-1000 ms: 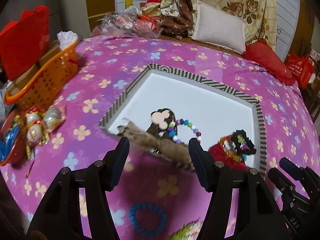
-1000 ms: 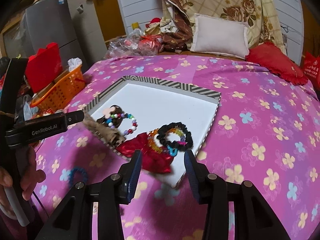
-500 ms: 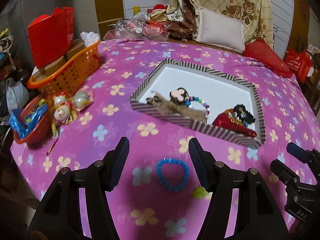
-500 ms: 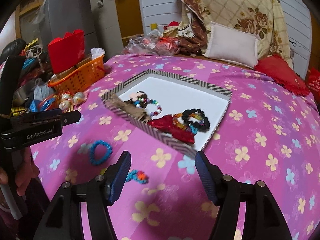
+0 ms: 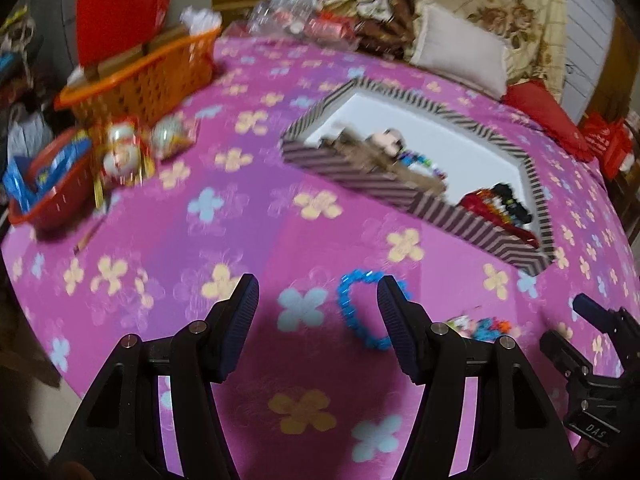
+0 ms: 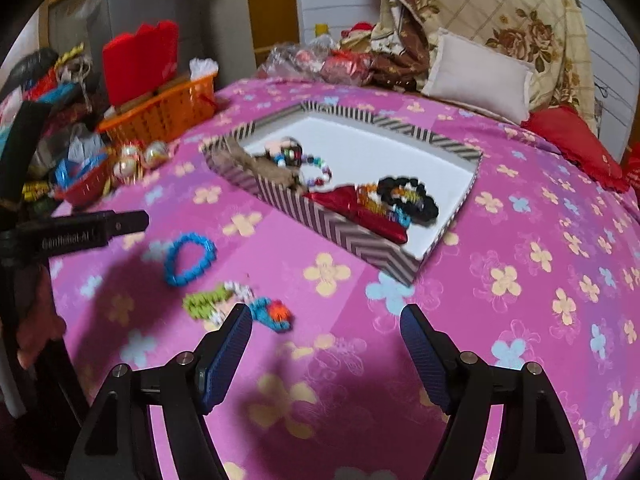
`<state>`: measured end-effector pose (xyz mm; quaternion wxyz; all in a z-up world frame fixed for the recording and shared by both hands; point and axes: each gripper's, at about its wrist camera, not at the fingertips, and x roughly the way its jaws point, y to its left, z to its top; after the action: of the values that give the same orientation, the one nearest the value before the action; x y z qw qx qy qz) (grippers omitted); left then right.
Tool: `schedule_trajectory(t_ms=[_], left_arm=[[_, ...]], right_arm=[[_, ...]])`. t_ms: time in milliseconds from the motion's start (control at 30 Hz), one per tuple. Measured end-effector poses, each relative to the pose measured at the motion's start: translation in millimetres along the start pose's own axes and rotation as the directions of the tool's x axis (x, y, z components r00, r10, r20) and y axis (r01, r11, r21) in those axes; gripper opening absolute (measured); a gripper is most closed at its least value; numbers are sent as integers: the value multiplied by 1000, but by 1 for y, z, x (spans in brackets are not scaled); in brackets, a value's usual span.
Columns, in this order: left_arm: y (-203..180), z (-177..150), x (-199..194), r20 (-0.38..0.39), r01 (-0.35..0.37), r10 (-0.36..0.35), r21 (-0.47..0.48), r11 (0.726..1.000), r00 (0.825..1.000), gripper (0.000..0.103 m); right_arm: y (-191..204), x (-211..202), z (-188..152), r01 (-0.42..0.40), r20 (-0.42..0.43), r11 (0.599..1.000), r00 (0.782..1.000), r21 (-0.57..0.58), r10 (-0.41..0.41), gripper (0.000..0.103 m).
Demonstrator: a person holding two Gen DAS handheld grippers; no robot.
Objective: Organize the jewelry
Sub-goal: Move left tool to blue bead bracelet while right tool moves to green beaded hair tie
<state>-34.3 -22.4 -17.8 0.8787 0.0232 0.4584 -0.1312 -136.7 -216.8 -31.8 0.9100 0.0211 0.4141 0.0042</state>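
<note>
A striped tray (image 5: 472,222) (image 6: 344,236) with a white floor lies on the pink flowered cloth. It holds a brown fabric piece (image 6: 256,166), a multicoloured bead bracelet (image 6: 318,168), a red bow (image 6: 360,210) and a black bracelet (image 6: 408,196). A blue bracelet (image 5: 362,312) (image 6: 190,258) lies on the cloth in front of the tray, partly behind my left gripper's right finger. A green, white and blue beaded piece (image 6: 236,306) lies beside it. My left gripper (image 5: 318,312) is open and empty. My right gripper (image 6: 326,338) is open and empty, right of the beaded piece.
An orange basket (image 5: 148,76) with a red box stands at the left. A red bowl (image 5: 48,200) and wrapped round ornaments (image 5: 124,156) lie near the table's left edge. A white pillow (image 6: 476,76) and red cushion (image 6: 572,136) lie at the back.
Both grippers have pulled back from the tray toward the table's near edge and both have opened wider. The blue bracelet and beaded piece now lie close in front of them.
</note>
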Motion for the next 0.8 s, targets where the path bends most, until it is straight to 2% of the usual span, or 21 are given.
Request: schedule_trajectory(t_ms=[133,233,300,367,433,533,633,700,800], left_arm=[[12,0,14,-61,36,-40,-58,998,997,62],[12,-2,16,-66,27,-30,-53,998,997,62],[10,-4,19,-79,30,-33,-43,999,996,62],[9,-5,22,-93,27,-31,-38,999,995,62],[8,-6,27,-109,22,-26,-36,999,994,62],[9,-5,30,-116,22,-27,-42,999,993,62],[9,-5,33,-118,14,-19,-40,999,993,62],[8,-4,36,-122,5,-9,-38,999,992,62],[7,-4,41,-134,2,-7,-36,999,991,62]], right_arm=[[11,12,-6,-44,-37,998,998,-39,42,73],[22,18,-9,-56,-54,995,997,-82,51,65],[26,22,-10,-60,-52,994,997,-95,56,65],[26,26,-9,-64,-48,994,997,-86,60,64],[24,31,-6,-81,-46,995,996,-65,78,57],[18,37,-3,-102,-33,995,994,-13,101,55],[13,42,-2,-138,-19,990,990,36,139,43],[13,43,-2,-132,-14,991,991,35,132,37],[17,42,-3,-121,-12,992,993,22,121,35]])
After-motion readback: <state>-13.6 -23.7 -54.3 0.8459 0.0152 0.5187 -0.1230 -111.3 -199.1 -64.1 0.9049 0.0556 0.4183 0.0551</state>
